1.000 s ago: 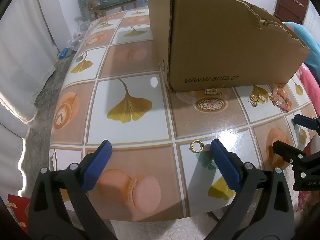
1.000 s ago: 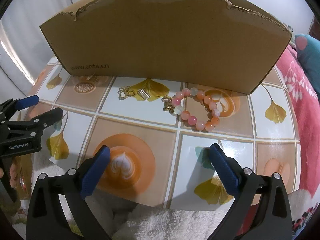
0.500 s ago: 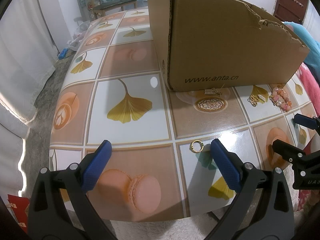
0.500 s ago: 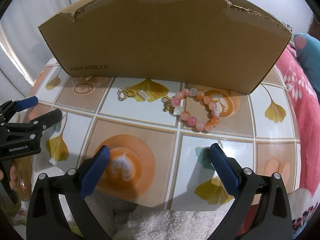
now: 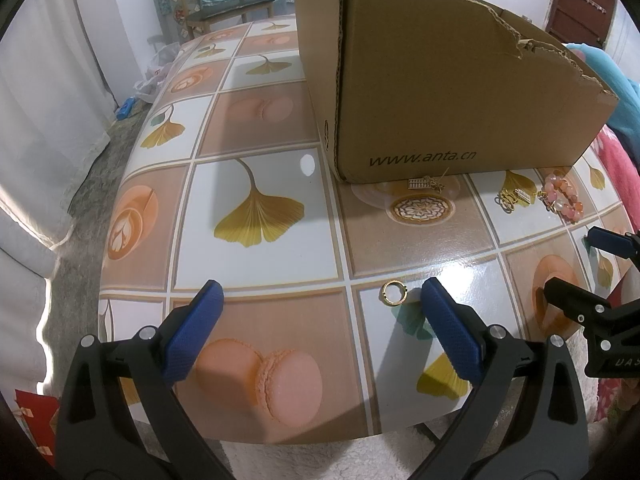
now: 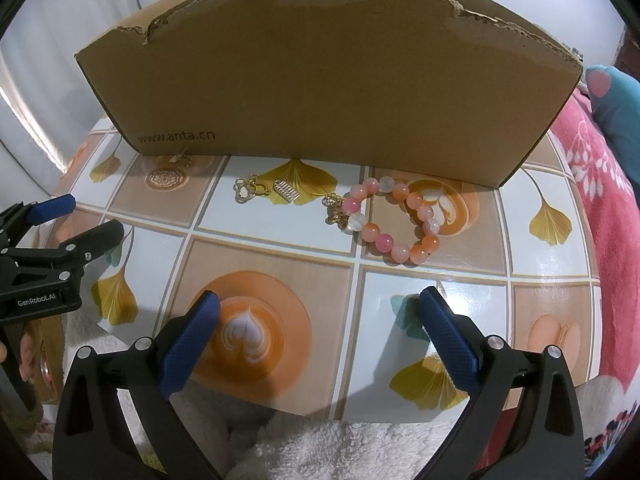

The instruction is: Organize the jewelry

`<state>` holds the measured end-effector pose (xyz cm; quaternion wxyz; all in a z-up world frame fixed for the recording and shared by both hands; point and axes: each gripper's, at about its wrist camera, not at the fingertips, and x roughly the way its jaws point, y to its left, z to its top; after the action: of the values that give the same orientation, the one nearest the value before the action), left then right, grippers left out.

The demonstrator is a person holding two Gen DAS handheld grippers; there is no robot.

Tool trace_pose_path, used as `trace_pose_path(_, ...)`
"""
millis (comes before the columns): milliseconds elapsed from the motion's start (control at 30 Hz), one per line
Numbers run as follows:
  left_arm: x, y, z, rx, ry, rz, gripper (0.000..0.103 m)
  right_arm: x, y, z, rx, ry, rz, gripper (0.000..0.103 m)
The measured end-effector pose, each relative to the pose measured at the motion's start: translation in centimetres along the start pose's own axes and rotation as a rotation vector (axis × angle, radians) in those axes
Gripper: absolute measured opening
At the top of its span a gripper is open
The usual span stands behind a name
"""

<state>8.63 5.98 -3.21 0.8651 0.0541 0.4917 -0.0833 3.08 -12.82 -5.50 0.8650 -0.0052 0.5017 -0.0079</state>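
Left wrist: gold ring (image 5: 394, 293) near table edge (image 5: 304, 438).

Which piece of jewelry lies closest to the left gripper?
The small gold ring, just beside the left gripper; the other pieces lie near the cardboard box.

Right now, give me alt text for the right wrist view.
Open right tongs hover over a tiled tabletop, empty. Ahead lie a pink bead bracelet and small gold charms before a cardboard box; the left tongs show at left.

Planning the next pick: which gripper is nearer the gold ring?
Left. The left gripper has the ring just inside its right-hand finger. The right gripper faces the bracelet, off to the ring's right.
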Motion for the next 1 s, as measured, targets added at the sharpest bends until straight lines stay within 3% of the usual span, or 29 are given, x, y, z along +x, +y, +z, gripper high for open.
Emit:
trace_pose_path(433, 0.0, 0.0, 0.1, 0.002, -0.004, -0.001, 0.096, -0.3, -0.2, -0.2, -0.001, -0.056, 0.007, 0.096)
trace_pose_path(700, 0.1, -0.2, 0.3, 0.016, -0.030, -0.010, 0.096, -2.1, -3.5, -0.6, 0.109, -0.128, 0.179, 0.096)
trace_pose_path(900, 0.4, -0.1, 0.5, 0.042, -0.042, -0.028, 0.096, -4.1, -4.9, -0.2, 0.112, -0.178, 0.218, 0.096)
trace_pose_path(1000, -0.4, 0.0, 0.7, 0.049, -0.106, -0.036, 0.096, -5.1, -5.8, 0.3, 0.104, -0.208, 0.234, 0.096)
